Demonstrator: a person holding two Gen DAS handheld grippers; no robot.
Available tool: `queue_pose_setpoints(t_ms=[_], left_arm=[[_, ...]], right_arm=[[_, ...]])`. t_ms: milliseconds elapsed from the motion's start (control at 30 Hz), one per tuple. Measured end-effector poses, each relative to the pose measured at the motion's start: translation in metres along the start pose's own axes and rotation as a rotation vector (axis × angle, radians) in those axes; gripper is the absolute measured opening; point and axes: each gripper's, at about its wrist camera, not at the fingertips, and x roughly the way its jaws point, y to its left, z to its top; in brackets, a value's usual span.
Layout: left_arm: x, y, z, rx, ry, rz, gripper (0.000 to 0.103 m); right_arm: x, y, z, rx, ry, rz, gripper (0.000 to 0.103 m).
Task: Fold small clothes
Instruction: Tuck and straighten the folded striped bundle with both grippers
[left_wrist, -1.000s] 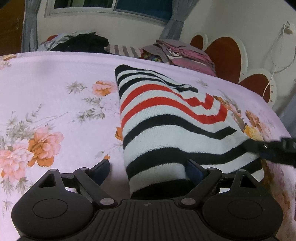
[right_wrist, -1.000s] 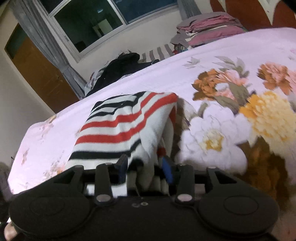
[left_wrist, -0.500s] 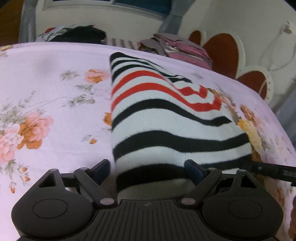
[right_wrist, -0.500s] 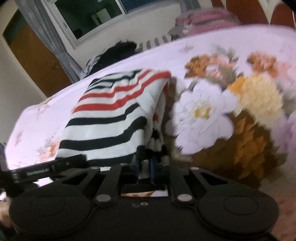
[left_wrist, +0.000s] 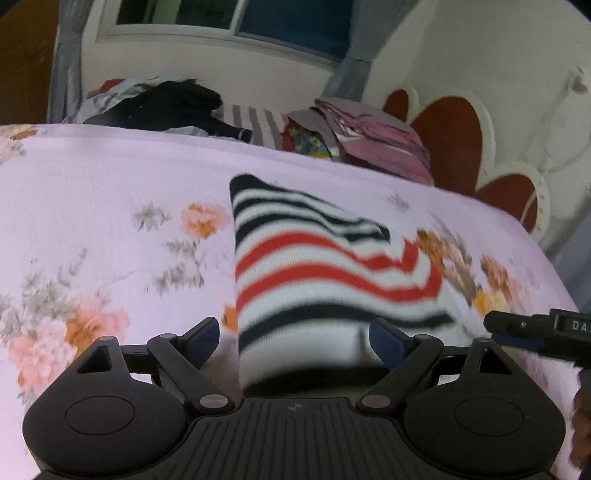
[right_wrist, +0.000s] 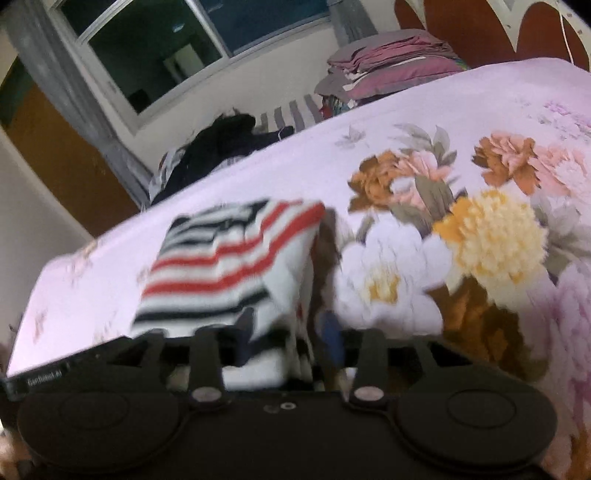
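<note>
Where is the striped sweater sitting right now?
In the left wrist view the striped sweater lies folded on the floral bedsheet, centre-right, its near edge between the open left gripper fingers, well short of the clothes pile.

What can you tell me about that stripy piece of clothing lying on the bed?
The striped garment looks like a soft knit, white with black bands and a few red ones. It lies folded into a thick bundle on the pink floral bedspread, layers showing along one side. Its near edge sits between the open left gripper and the opening right gripper. Contact is too blurred to judge.
</note>
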Motion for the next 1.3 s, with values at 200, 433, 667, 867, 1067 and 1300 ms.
queue_pose_setpoints(t_ms=[200,433,667,867,1067,1300], left_arm=[[0.031,0.002,0.027,-0.050,-0.007,0.039,0.087],[0.070,0.002,0.046,-0.079,0.003,0.076,0.087],[0.097,0.011,0.029,-0.084,0.019,0.137,0.087],[0.097,0.013,0.029,-0.089,0.017,0.125,0.087],[0.091,0.008,0.046,-0.069,-0.017,0.130,0.087],[0.115,0.006,0.051,-0.064,0.045,0.139,0.087]], right_arm=[[0.050,0.000,0.021,0.058,0.032,0.003,0.062],[0.093,-0.005,0.036,0.125,-0.002,-0.040,0.043],[0.113,0.028,0.035,-0.181,-0.022,-0.016,0.023],[0.118,-0.007,0.043,-0.070,-0.007,-0.064,0.029],[0.097,0.009,0.045,-0.124,-0.101,-0.110,0.033],[0.113,0.041,0.051,-0.281,-0.105,-0.127,0.037]])
